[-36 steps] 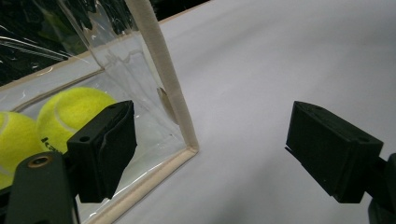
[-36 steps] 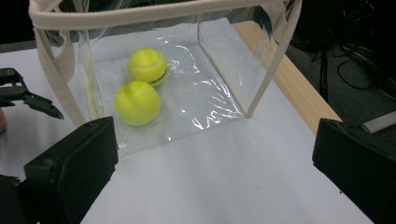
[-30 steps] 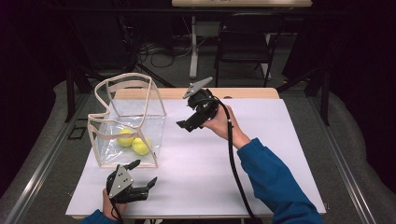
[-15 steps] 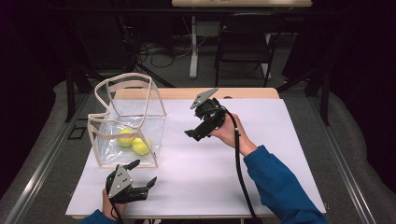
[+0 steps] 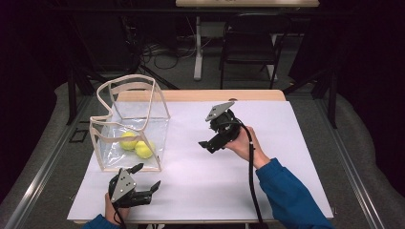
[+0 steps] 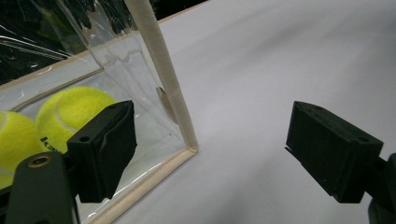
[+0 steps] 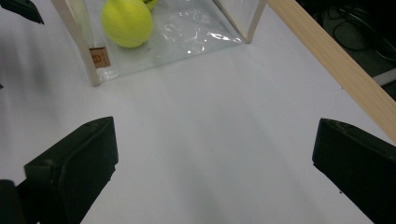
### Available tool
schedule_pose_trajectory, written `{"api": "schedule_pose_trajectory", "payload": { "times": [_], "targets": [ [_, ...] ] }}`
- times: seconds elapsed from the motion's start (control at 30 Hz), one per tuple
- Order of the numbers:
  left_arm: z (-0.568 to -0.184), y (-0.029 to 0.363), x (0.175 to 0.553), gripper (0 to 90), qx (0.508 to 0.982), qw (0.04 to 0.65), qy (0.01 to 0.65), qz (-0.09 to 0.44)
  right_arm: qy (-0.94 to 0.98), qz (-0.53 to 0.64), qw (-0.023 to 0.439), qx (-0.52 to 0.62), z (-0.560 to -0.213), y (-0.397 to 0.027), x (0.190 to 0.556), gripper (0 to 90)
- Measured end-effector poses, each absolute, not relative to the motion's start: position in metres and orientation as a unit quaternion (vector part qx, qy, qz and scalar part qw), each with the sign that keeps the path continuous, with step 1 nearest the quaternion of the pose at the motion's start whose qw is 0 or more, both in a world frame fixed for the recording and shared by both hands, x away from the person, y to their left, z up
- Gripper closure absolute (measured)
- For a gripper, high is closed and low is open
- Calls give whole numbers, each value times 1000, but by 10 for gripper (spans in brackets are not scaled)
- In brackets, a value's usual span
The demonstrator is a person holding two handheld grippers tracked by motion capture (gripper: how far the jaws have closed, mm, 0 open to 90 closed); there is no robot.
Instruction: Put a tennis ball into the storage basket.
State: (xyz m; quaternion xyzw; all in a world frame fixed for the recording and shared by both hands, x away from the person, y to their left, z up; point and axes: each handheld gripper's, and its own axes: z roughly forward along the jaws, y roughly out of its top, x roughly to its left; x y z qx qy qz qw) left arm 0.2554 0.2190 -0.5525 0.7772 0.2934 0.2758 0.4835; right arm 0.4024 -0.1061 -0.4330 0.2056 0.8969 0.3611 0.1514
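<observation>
no legible text on anything

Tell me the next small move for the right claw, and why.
Probably lower it to the table. The right claw hangs open and empty above the white tabletop, pulled away from the clear bag, where both tennis balls already lie.

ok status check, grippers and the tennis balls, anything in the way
Left gripper open, low by the bag's near corner. Right gripper open, empty, raised mid-table. Two tennis balls inside the clear bag. White table between them bare.
</observation>
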Motion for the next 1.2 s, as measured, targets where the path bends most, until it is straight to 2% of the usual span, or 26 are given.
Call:
{"api": "schedule_pose_trajectory", "payload": {
  "times": [1.2],
  "targets": [
    [-552, 218, 255, 160, 777, 483, 294, 277, 887, 350, 150, 261, -494, -172, 347, 0]
  ]
}}
